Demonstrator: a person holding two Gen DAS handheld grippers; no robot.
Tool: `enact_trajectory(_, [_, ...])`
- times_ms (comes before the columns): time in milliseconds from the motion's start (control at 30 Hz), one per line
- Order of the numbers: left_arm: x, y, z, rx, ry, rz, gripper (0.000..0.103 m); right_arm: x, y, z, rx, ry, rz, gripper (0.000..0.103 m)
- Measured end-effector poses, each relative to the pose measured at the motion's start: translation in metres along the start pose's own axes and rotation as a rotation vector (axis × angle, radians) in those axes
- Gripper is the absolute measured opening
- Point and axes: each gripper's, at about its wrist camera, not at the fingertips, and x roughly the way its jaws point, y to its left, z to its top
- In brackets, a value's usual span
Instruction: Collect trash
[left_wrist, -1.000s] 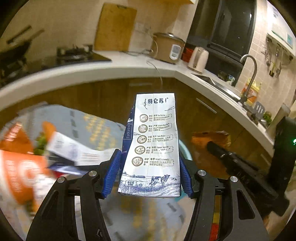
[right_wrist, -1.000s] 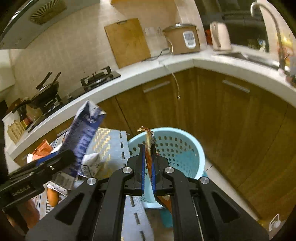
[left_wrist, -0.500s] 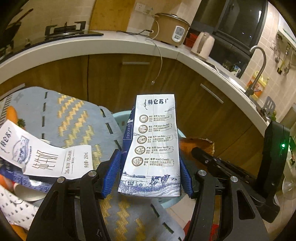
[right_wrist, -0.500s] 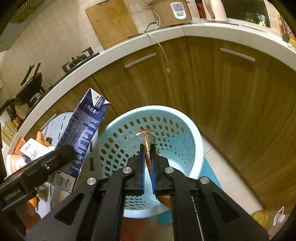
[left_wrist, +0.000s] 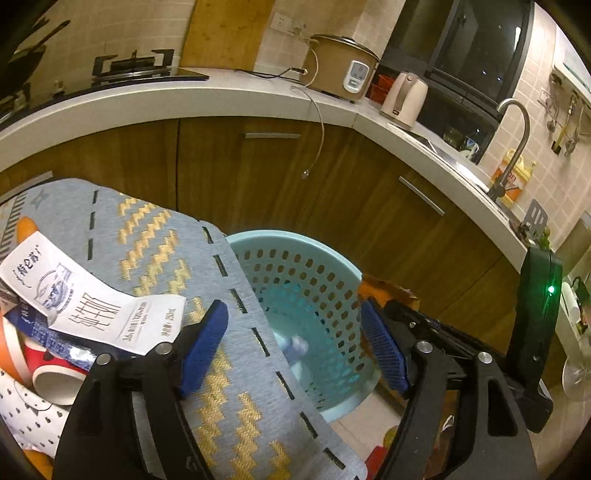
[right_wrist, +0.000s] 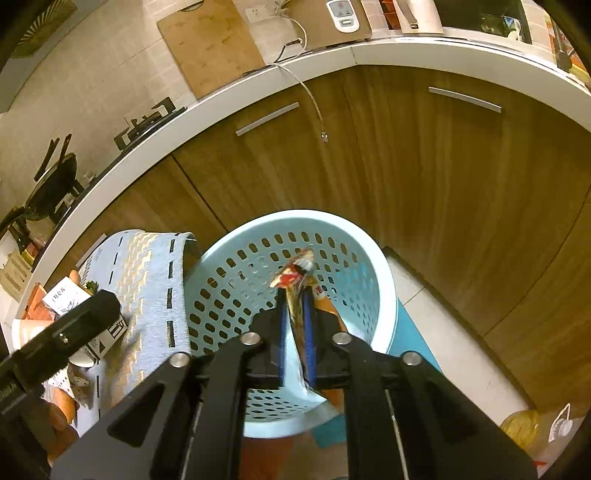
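So the left claw (left_wrist: 295, 343) is wide open now with nothing between its blue pads. Half a second ago it was still pinching that milk carton upright over the bin, and now there's a blurry blue-and-white shape (left_wrist: 295, 347) low inside the basket (left_wrist: 295, 240), which I'm pretty sure is that carton on its way down or just landed. One piece of trash done, basically.

The right claw (right_wrist: 295, 314) is still clamped shut on a crumpled orange wrapper (right_wrist: 295, 269), held right over the mouth of the same basket, so I'd guess that goes in next.

Further out on the left, the patterned mat (left_wrist: 155, 236) still carries a flattened milk box (left_wrist: 92, 299), a paper cup (left_wrist: 55, 380) and other scraps, so plenty left to collect.
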Motion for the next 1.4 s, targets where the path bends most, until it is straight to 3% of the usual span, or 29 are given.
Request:
enact_trajectory(167, [-0.012, 0.0, -0.001, 0.005, -0.021, -0.005, 0.078, -0.01, 0.006, -0.001, -0.017, -0.022, -0.008, 0.026])
enact_trajectory(533, [-0.059, 0.005, -0.007, 0.008, -0.092, 0.002, 0.078, -0.05, 0.041, -0.005, -0.086, -0.076, 0.053, 0.027])
enact_trajectory(667, [-0.088, 0.015, -0.011, -0.001, -0.139, 0.028, 0.078, -0.062, 0.069, -0.01, -0.132, -0.094, 0.093, 0.039])
enact_trajectory(733, [-0.107, 0.023, -0.014, -0.007, -0.166, 0.044, 0.078, -0.066, 0.085, -0.015, -0.158, -0.105, 0.112, 0.045])
enact_trajectory(1100, [-0.203, 0.115, -0.039, -0.128, -0.289, 0.229, 0.078, -0.049, 0.167, -0.061, -0.288, -0.061, 0.187, 0.046])
enact_trajectory(1333, [-0.204, 0.164, -0.037, -0.186, -0.205, 0.284, 0.076, -0.028, 0.189, -0.087, -0.329, -0.019, 0.169, 0.046])
enact_trajectory(1400, [-0.198, 0.173, -0.038, -0.192, -0.179, 0.278, 0.071, -0.021, 0.19, -0.093, -0.331, 0.004, 0.159, 0.046])
